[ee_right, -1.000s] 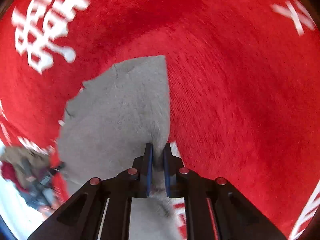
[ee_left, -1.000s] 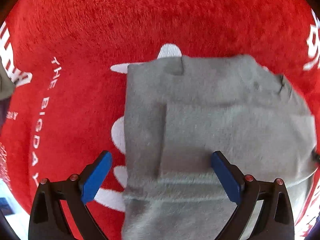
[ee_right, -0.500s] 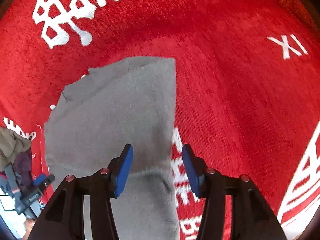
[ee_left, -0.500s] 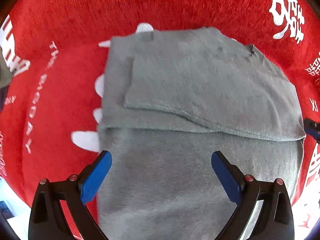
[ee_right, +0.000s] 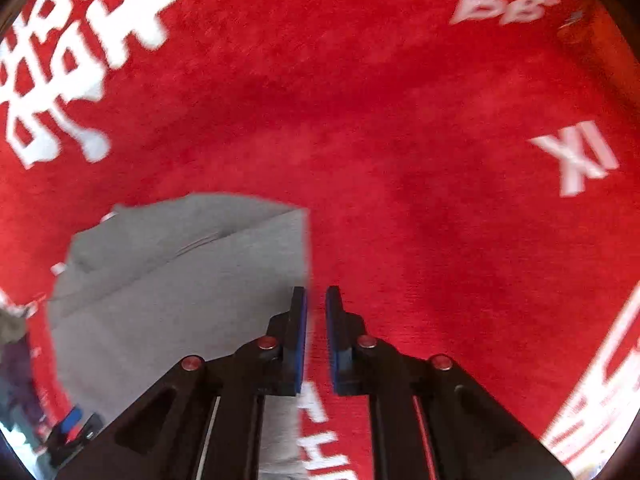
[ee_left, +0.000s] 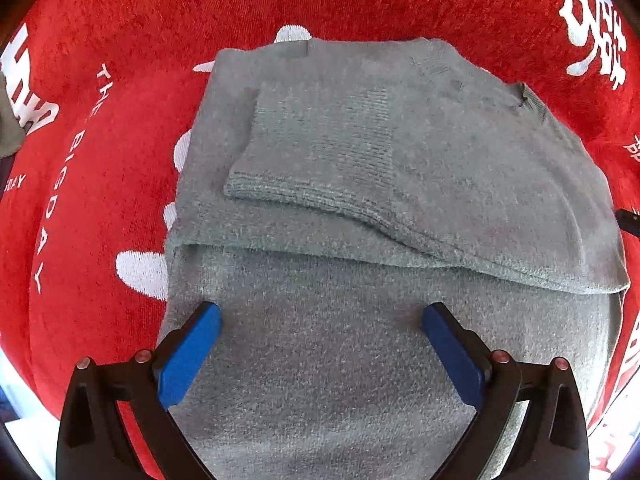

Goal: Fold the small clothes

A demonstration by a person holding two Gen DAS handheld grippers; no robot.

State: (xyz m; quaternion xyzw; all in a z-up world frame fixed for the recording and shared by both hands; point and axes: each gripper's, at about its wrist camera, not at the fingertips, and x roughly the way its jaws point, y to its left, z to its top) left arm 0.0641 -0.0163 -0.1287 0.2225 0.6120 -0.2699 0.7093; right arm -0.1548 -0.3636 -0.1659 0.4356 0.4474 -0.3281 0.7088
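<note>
A small grey knit sweater (ee_left: 360,184) lies folded flat on a red cloth (ee_left: 120,40) with white lettering. Its upper part is folded down over the lower body, with a sleeve cuff on top. My left gripper (ee_left: 320,320) is open wide, its blue pads hovering over the sweater's lower part, holding nothing. In the right wrist view the sweater (ee_right: 180,272) lies to the left. My right gripper (ee_right: 316,300) has its jaws nearly together with a narrow gap, empty, just past the sweater's right edge over the red cloth (ee_right: 440,200).
White characters and letters are printed across the red cloth (ee_right: 72,60). Other clothes lie at the far left edge (ee_left: 8,128). The left gripper shows at the lower left of the right wrist view (ee_right: 72,428).
My right gripper let go of the sweater's edge, opened, then closed nearly shut and shifted right off the garment. My left gripper pulled back, so more of the folded sweater shows.
</note>
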